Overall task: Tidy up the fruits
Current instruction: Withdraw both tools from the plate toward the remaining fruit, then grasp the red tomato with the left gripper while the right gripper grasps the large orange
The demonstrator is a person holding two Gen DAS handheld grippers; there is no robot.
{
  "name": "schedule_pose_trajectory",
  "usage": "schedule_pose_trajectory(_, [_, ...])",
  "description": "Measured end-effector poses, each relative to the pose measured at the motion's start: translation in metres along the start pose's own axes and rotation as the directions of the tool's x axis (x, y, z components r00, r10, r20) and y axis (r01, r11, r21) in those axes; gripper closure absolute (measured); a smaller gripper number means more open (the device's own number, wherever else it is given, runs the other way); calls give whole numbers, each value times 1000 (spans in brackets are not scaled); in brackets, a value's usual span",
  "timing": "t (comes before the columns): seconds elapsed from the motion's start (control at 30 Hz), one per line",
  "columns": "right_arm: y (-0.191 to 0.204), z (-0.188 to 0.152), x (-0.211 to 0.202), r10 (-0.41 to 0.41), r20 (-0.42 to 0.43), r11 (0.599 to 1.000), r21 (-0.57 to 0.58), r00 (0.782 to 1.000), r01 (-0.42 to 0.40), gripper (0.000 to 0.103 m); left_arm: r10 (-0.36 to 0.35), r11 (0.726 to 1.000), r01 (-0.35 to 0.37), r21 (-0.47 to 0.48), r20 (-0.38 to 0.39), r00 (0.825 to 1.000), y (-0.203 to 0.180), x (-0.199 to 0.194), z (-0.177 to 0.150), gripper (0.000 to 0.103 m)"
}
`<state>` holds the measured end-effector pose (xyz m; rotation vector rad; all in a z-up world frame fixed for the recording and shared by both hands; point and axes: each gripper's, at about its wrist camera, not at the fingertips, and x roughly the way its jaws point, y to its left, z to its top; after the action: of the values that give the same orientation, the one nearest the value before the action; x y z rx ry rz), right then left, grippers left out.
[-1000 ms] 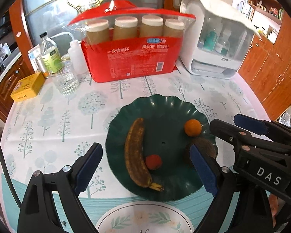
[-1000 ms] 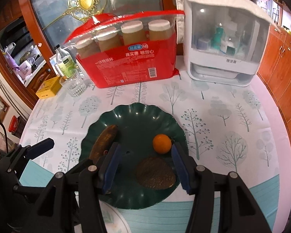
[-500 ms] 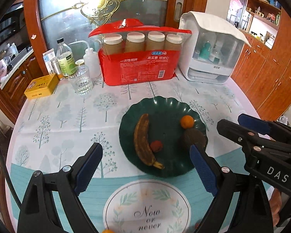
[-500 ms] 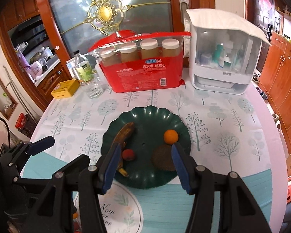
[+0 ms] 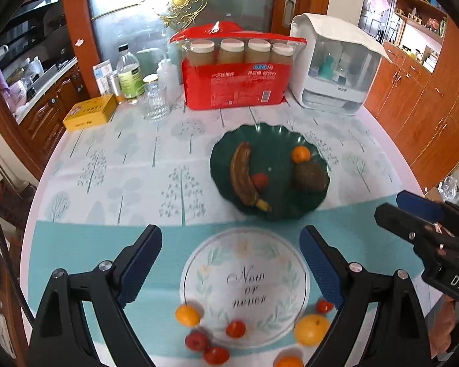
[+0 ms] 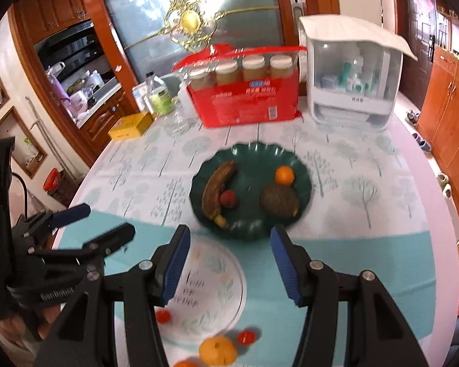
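Note:
A dark green plate (image 5: pixel 278 140) (image 6: pixel 303 168) holds a browned banana (image 5: pixel 241 174) (image 6: pixel 217 186), a small red fruit (image 5: pixel 259 180) (image 6: pixel 228 198), a small orange (image 5: pixel 300 154) (image 6: pixel 284 176) and a brown round fruit (image 5: pixel 309 177) (image 6: pixel 279 200). Several loose fruits lie near the table's front edge: an orange (image 5: pixel 187 315), red ones (image 5: pixel 235 328) (image 6: pixel 163 316) and a yellow-orange one (image 5: pixel 311 328) (image 6: pixel 217 350). My left gripper (image 5: pixel 231 266) is open and empty, above the front of the table. My right gripper (image 6: pixel 228 263) is open and empty, short of the plate.
At the back stand a red pack of jars (image 5: pixel 235 76), a white appliance (image 5: pixel 336 64), a glass (image 5: pixel 156 101), bottles (image 5: pixel 130 75) and a yellow tin (image 5: pixel 90 113). A round "Now or never" print (image 5: pixel 244 287) marks the cloth. The right gripper shows in the left view (image 5: pixel 428 229).
Both grippers have pulled back and up from the plate toward the table's front. The plate now looks smaller, and the loose fruits at the front edge have come into view.

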<state>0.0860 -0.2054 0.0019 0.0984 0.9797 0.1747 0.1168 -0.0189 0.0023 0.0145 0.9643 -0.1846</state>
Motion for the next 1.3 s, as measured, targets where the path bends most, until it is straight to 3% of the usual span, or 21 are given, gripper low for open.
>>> schedule_pose_trajectory(0.4, [5, -82, 1, 12, -112, 999, -31, 994, -15, 48, 49, 999, -49, 10, -31, 998, 9, -19, -73, 12])
schedule_pose_trajectory(0.77, [10, -130, 29, -8, -198, 999, -52, 980, -2, 48, 54, 992, -66, -106, -110, 992, 36, 2, -130, 12])
schedule_pose_trajectory(1.13, [12, -152, 53, -10, -250, 997, -72, 968, -9, 48, 28, 987, -62, -149, -217, 976, 41, 47, -173, 37])
schedule_pose_trajectory(1.3, [16, -156, 60, -20, -259, 995, -104, 966, -7, 48, 24, 985, -61, -159, -229, 973, 38, 56, -180, 39])
